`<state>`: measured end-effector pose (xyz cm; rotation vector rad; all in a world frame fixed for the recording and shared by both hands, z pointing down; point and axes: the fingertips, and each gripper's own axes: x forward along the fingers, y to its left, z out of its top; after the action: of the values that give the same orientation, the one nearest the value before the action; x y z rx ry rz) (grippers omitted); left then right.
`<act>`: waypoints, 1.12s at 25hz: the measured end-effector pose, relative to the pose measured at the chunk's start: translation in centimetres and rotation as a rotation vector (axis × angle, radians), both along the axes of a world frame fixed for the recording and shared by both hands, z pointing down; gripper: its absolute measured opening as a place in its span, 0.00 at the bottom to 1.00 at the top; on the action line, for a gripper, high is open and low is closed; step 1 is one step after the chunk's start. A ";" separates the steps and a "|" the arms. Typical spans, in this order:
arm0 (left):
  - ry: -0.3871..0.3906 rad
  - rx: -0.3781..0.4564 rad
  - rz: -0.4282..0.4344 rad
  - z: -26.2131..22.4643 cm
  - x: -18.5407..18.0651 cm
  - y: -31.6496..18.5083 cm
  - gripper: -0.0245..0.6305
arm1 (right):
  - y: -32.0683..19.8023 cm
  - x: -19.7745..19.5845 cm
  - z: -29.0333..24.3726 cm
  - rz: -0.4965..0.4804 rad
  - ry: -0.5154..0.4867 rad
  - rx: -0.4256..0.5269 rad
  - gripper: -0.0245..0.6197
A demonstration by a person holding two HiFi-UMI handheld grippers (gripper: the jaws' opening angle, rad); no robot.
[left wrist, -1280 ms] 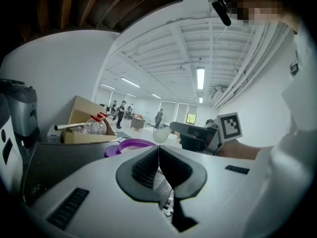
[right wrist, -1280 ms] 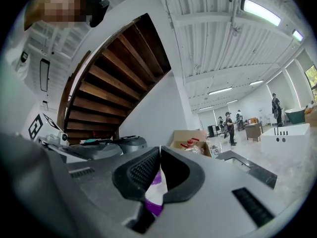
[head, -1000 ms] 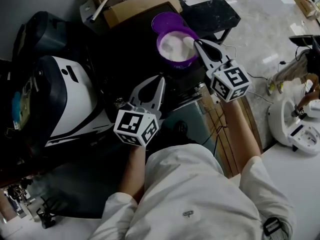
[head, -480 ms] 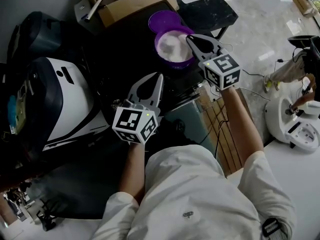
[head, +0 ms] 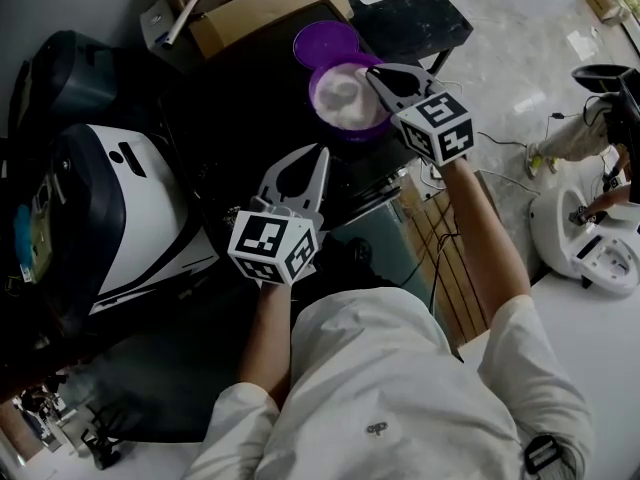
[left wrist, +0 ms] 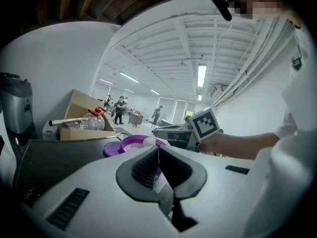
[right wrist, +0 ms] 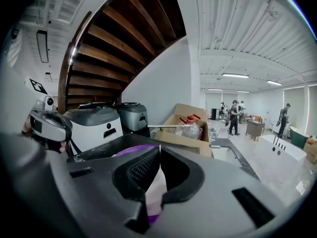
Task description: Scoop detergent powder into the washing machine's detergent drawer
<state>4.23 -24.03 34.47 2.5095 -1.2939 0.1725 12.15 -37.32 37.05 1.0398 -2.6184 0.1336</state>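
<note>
Scooping looks unstarted: right gripper (head: 376,74), closed empty over the powder tub (head: 317,90), must open for the scoop (left wrist: 148,142); left gripper (head: 320,154) waits closed.

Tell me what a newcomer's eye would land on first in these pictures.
The purple tub of white powder, top centre of the head view, stands out most, with the right gripper poised over it, fingers together. Next comes the white-and-black machine at the left, and the left gripper in the middle, also shut.
</note>
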 end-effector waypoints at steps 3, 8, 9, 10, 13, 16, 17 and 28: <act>0.000 -0.007 0.005 0.2 -0.1 -0.4 0.07 | -0.1 -0.5 0.5 -0.021 0.018 -0.021 0.06; 0.004 -0.014 0.012 0.4 -0.1 -0.7 0.07 | -0.3 -0.8 1.2 -0.035 0.067 -0.033 0.06; 0.004 -0.016 0.012 0.5 -0.1 -0.7 0.07 | -0.3 -0.8 1.2 -0.036 0.072 -0.037 0.06; 0.004 -0.019 0.012 0.6 -0.1 -0.6 0.07 | -0.3 -0.8 1.3 -0.038 0.074 -0.041 0.06; 0.005 -0.022 0.013 0.8 -0.1 -0.5 0.07 | -0.3 -0.9 1.3 -0.044 0.082 -0.047 0.06; 0.007 -0.022 0.015 0.8 -0.2 -0.3 0.07 | -0.2 -0.9 1.4 -0.047 0.091 -0.051 0.06; 0.008 -0.021 0.015 0.8 -0.2 -0.3 0.07 | -0.1 -0.9 1.4 -0.049 0.094 -0.052 0.06; 0.011 -0.021 0.013 0.9 -0.5 0.0 0.07 | 1.2 -2.1 1.6 -0.125 0.152 -0.056 0.06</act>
<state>3.77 -24.06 35.33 2.4985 -1.2655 0.1739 10.07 -36.08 38.63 0.8316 -2.5180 0.0939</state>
